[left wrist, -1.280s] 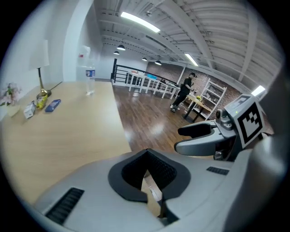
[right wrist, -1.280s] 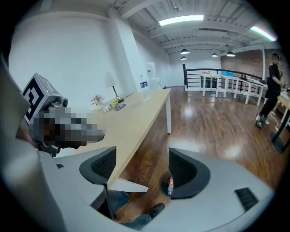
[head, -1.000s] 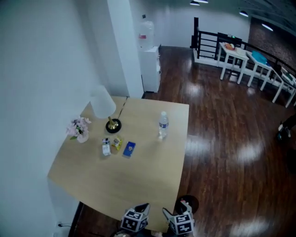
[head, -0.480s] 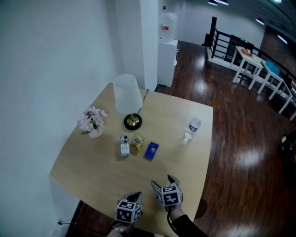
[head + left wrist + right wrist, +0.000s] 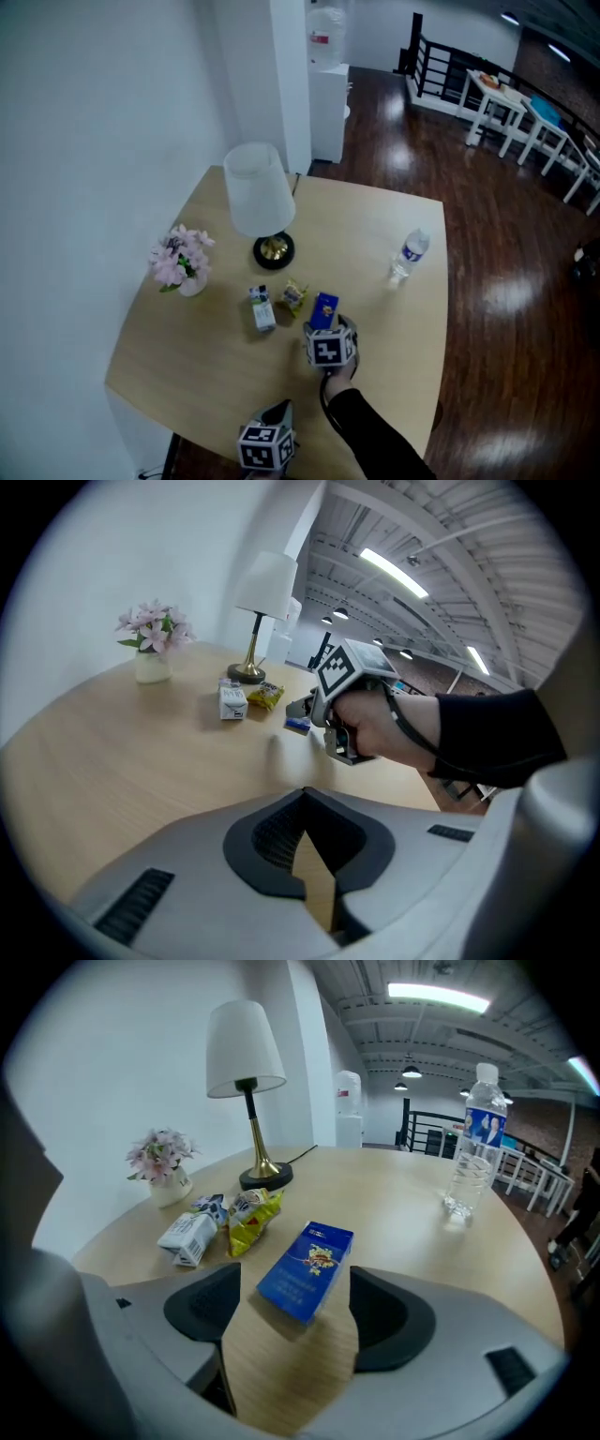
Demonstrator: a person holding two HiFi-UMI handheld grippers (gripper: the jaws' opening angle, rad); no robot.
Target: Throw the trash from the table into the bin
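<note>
Three bits of trash lie mid-table: a small white carton [image 5: 262, 309] [image 5: 192, 1229], a yellow snack wrapper [image 5: 294, 296] [image 5: 250, 1216] and a blue box [image 5: 324, 306] [image 5: 307, 1270]. My right gripper [image 5: 326, 326] [image 5: 295, 1290] stands open around the near end of the blue box, and its pads are clear of the box. The left gripper view shows that gripper [image 5: 314, 705] in a hand, low over the box [image 5: 297, 726]. My left gripper [image 5: 278, 412] [image 5: 305, 803] hangs over the table's near edge, shut and empty.
A white-shaded lamp [image 5: 260, 202] and a vase of pink flowers [image 5: 181, 261] stand behind the trash. A water bottle [image 5: 410, 255] [image 5: 474, 1143] is at the right side of the table [image 5: 375, 225]. A water dispenser [image 5: 328, 56] stands beyond, on the dark wood floor.
Both grippers have moved forward over the table. The right one went further, from the near edge up to the blue box. The head view has shifted closer over the table.
</note>
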